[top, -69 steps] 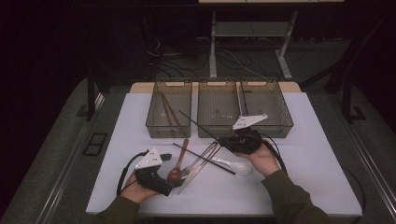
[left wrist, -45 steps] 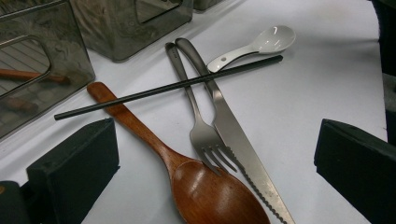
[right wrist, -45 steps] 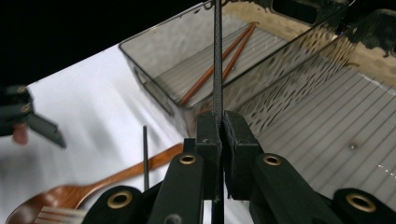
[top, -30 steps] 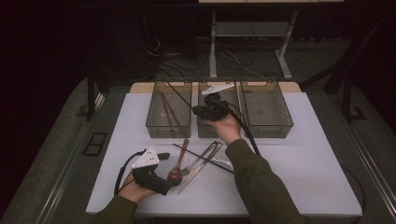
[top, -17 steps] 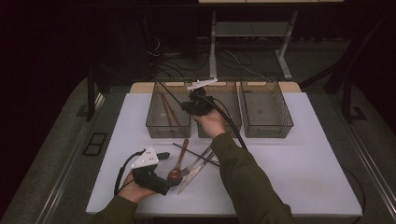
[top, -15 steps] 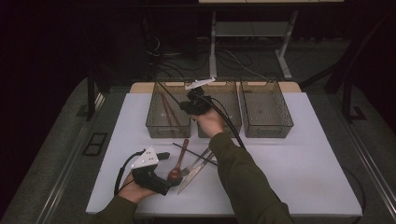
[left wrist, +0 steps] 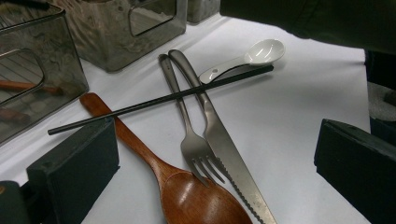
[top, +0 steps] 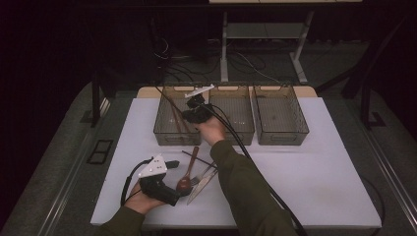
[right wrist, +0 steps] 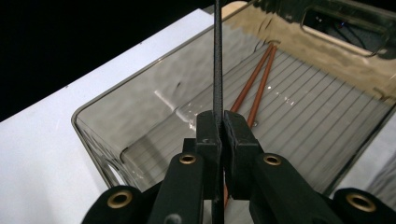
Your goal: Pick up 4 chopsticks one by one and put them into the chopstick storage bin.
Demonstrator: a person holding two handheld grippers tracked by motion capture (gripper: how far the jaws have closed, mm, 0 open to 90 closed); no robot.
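Right tongs (top: 193,109) with black chopstick (top: 169,102) over leftmost of 3 bins (top: 174,135); left tongs (top: 172,164) beside wooden spoon (top: 187,178).

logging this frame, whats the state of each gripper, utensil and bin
right gripper: shut on black chopstick, above left bin
left gripper: open, resting on table
left bin: holds two brown chopsticks
second black chopstick: lying across fork and knife
wooden spoon: flat on table
white spoon: flat, bowl up

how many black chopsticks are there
2: one black chopstick clamped in the right claw over the left bin; one lying across the fork and knife on the table.
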